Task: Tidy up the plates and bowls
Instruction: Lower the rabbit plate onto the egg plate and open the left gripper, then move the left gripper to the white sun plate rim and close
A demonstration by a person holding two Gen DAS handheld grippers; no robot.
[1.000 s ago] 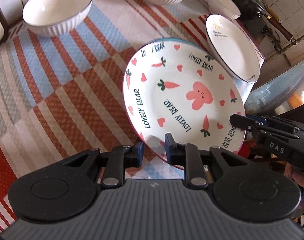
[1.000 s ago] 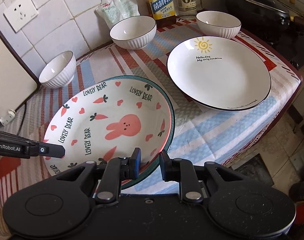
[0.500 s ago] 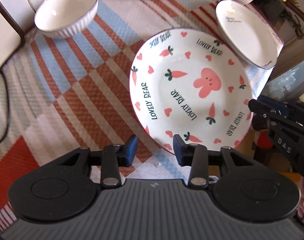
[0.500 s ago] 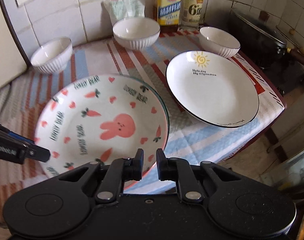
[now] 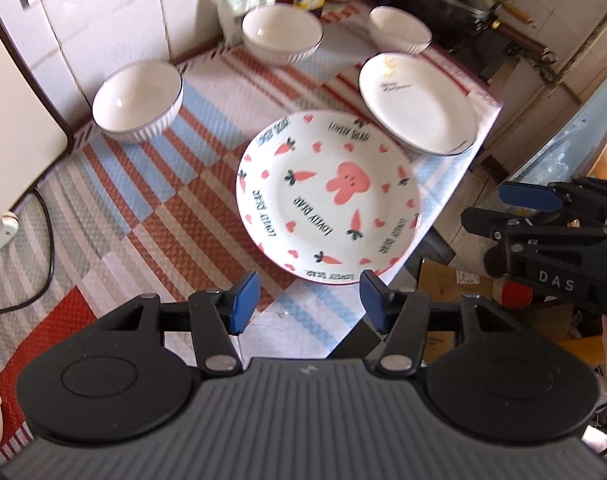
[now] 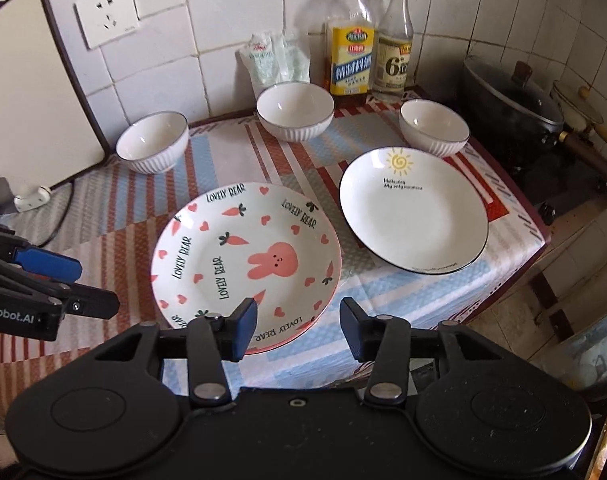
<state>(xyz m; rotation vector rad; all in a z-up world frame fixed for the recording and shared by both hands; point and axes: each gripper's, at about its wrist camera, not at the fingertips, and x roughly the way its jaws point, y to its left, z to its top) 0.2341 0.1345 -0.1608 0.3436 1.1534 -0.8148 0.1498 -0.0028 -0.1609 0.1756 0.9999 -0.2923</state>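
The glossy round ceramic rabbit-and-carrot plate (image 6: 245,260) lay on the woven striped cloth (image 6: 403,292); the left gripper (image 5: 309,300) and right gripper (image 6: 297,322) were opening, empty.

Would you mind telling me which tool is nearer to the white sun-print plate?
Right. The right tool hangs over the rabbit plate's near rim beside the sun-print plate; the left tool is beyond the rabbit plate's far side.

You are looking at the rabbit-and-carrot plate (image 6: 245,262) lying flat near the table's front edge, the white sun-print plate (image 6: 413,210) sitting just beside it on its right, and three white ribbed bowls (image 6: 152,142) (image 6: 295,110) (image 6: 434,126) standing upright, spread apart behind it.
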